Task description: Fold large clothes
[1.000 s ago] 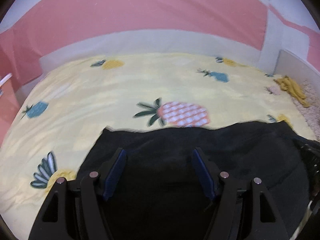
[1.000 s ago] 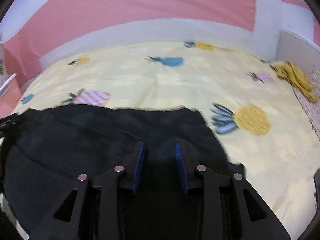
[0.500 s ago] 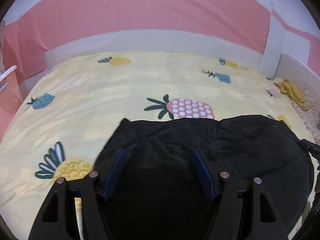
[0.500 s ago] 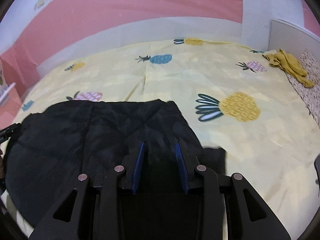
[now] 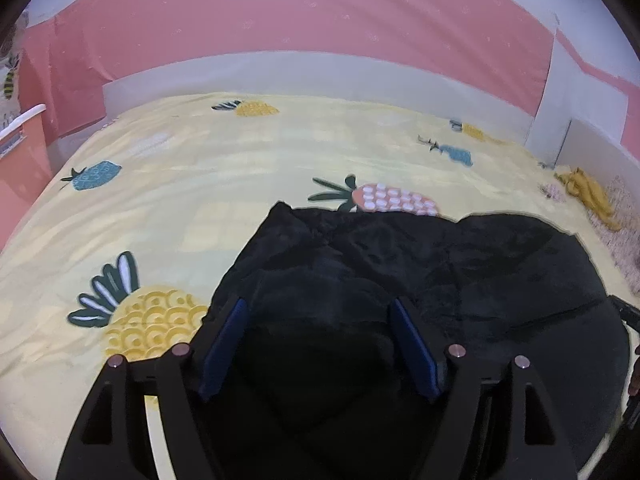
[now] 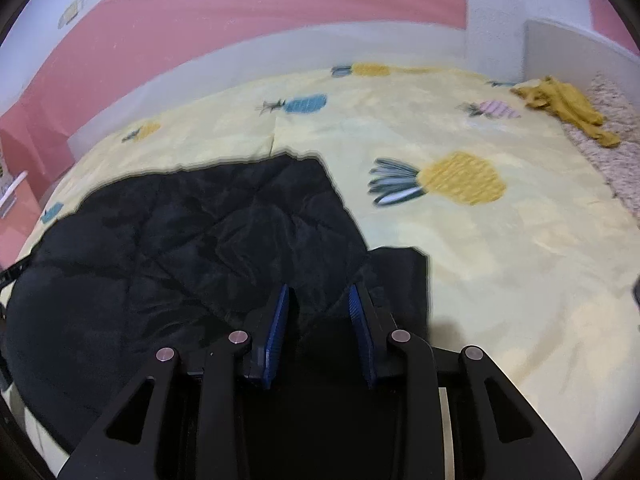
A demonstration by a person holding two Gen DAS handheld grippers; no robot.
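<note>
— Where is the black garment (image 5: 420, 280)?

— On the near part of the bed, spread over the yellow sheet (image 5: 192, 184) with pineapple prints. Its far edge just covers the bottom of the pink pineapple print (image 5: 392, 200). From the right wrist view the garment (image 6: 192, 240) fills the left and near side, with a square corner sticking out to the right.

— And the left gripper (image 5: 316, 336)?

— Its jaws stand wide and are opening. Dark cloth lies between the blue pads (image 5: 224, 344), but I see no pad pressing on it.

— The right gripper (image 6: 318, 324)?

— Narrower, and its jaws are closing. Cloth sits between the pads (image 6: 276, 328); whether they pinch it I cannot tell, it is all black there.

— Anything else around?

— A mustard yellow cloth (image 6: 564, 108) lies far right at the edge of the bed, beside a fluffy beige blanket (image 6: 616, 136). Behind the bed is a pink and white wall (image 5: 304, 24).
</note>
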